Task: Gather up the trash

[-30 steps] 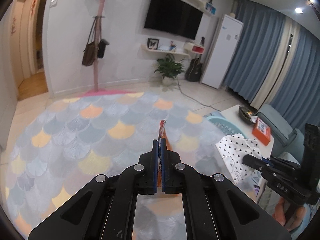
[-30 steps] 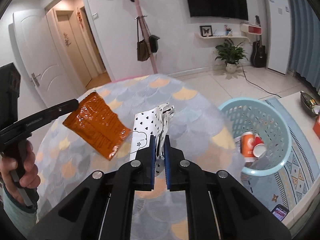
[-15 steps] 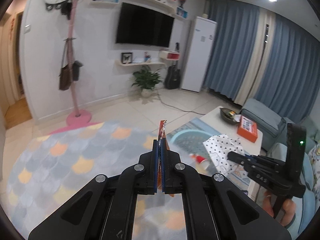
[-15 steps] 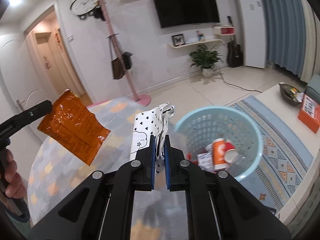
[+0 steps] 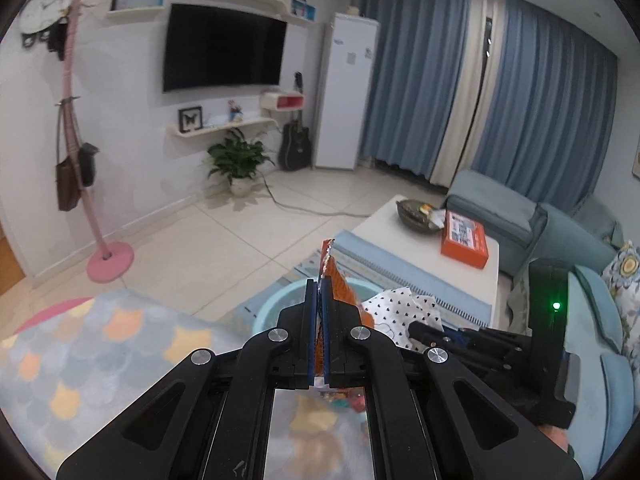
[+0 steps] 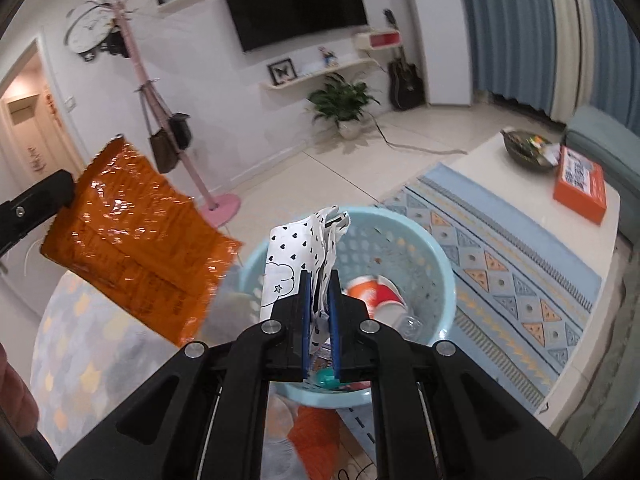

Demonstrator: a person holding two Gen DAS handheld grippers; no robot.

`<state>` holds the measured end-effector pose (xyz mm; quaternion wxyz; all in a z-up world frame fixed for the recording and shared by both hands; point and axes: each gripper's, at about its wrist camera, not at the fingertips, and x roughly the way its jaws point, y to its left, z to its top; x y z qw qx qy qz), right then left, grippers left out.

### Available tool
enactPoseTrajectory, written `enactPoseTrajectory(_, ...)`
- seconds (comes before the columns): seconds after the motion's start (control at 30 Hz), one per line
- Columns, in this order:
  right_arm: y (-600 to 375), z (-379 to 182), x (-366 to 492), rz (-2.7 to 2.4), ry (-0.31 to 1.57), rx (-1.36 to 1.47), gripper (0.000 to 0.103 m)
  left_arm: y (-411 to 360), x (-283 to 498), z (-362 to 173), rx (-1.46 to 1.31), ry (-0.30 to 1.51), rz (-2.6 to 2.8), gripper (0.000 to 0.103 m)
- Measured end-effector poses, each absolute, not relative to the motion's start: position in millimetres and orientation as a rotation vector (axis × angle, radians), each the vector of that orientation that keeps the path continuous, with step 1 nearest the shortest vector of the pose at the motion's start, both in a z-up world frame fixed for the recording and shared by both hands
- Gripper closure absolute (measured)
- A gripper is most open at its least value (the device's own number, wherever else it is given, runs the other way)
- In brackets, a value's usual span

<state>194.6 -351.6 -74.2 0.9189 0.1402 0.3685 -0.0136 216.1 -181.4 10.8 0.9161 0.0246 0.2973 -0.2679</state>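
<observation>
Left gripper (image 5: 319, 300) pinches orange wrapper (image 6: 132, 240). Right gripper (image 6: 319, 292) pinches heart-print paper (image 6: 292, 256). Let go early: light trash may float past blue basket (image 6: 432, 256).

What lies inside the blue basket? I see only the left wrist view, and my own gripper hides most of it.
Observer: The right wrist view shows paper cups lying in the blue basket.
Operator: Where is the right gripper?
Observer: The right gripper points at the basket's opening, its jaws shut on the heart-print wrapper.
Operator: And my orange wrapper?
Observer: There the orange wrapper shows its broad face, left of the basket; one corner overlaps the rim.
</observation>
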Motion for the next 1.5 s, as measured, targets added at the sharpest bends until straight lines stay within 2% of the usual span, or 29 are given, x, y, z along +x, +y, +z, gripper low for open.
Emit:
enactPoseTrajectory(0.27,-370.8,-108.8,214.6,-0.086,0.832,0.319,0.096,-220.9,256.0,-39.1,0.079,0.709,-0.553,0.103)
enactPoseTrajectory(0.33,-372.8,-114.5,219.1,-0.089,0.849,0.326,0.091,-223.9,262.4,-47.2,0.077,0.731,-0.549,0.100)
enactPoseTrajectory(0.4,-376.0,-120.6,222.0,-0.091,0.865,0.346,0.072,-223.3,269.5,-51.6,0.062,0.752,-0.544,0.085)
enactPoseTrajectory(0.43,-377.6,-122.1,222.9,-0.093,0.869,0.355,0.067,-221.1,270.6,-53.8,0.058,0.756,-0.537,0.081)
enactPoseTrajectory(0.47,-378.6,-123.0,222.5,-0.097,0.868,0.359,0.059,-219.4,270.5,-54.9,0.059,0.757,-0.528,0.071)
enactPoseTrajectory(0.5,-379.0,-122.6,220.8,-0.103,0.862,0.355,0.058,-216.6,269.6,-55.5,0.059,0.757,-0.523,0.063)
enactPoseTrajectory(0.7,-370.3,-111.1,208.0,-0.068,0.859,0.359,0.058,-187.8,250.2,-46.8,0.018,0.733,-0.507,0.036)
enactPoseTrajectory(0.8,-356.7,-98.8,197.6,-0.036,0.850,0.341,0.058,-169.5,234.9,-38.7,-0.004,0.712,-0.493,0.028)
enactPoseTrajectory(1.0,-316.6,-66.1,167.5,0.030,0.804,0.294,0.046,-125.0,189.2,-19.1,-0.034,0.653,-0.447,0.021)
enactPoseTrajectory(1.2,-276.4,-43.5,129.8,0.072,0.745,0.261,0.041,-73.8,131.4,-10.7,-0.051,0.584,-0.332,0.015)
enactPoseTrajectory(1.5,-244.3,-33.5,88.8,0.024,0.610,0.193,0.041,-33.6,74.8,-34.4,-0.033,0.465,-0.130,0.011)
